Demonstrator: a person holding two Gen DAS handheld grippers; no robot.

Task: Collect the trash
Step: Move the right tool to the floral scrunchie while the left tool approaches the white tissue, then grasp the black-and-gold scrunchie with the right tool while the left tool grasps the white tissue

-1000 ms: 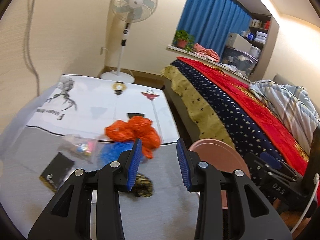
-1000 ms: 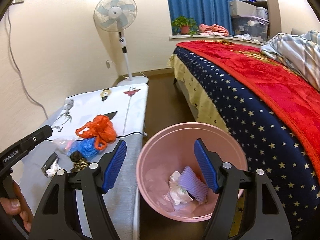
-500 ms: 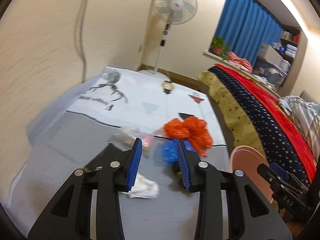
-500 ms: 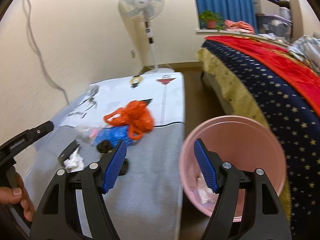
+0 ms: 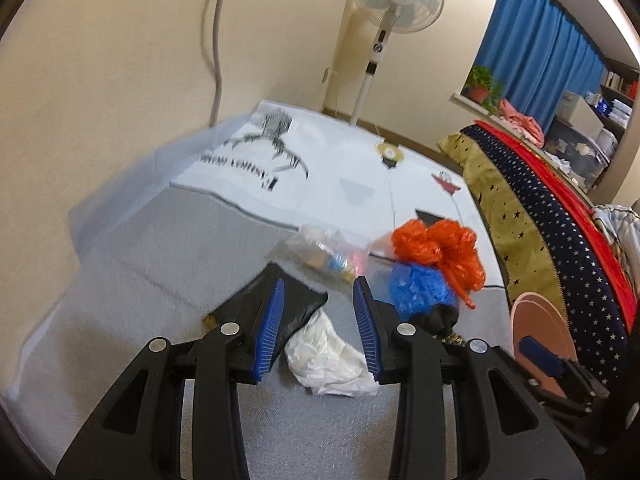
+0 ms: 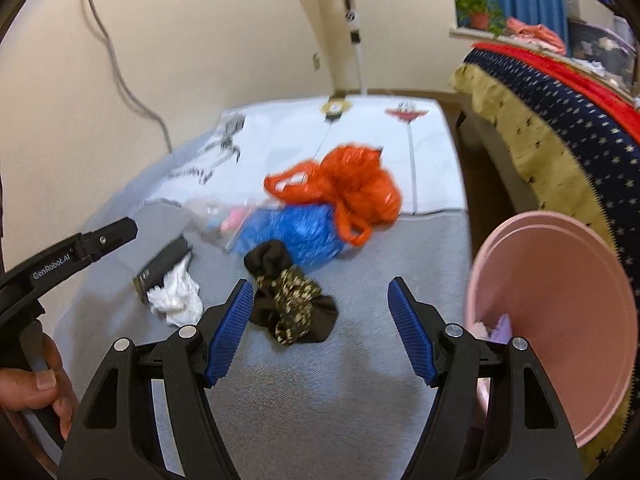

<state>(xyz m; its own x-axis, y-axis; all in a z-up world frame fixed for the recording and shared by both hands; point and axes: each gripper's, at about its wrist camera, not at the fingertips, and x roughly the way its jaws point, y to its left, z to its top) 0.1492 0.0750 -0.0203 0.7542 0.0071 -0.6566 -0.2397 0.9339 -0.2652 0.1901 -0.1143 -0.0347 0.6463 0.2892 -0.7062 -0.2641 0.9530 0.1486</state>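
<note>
Left tongs wide over white tissue (long axis toward camera); right tongs wide.

wrist views facing table (shared trash)

Grey-clothed table with white tissue, black packet, orange bag, blue bag.
</note>
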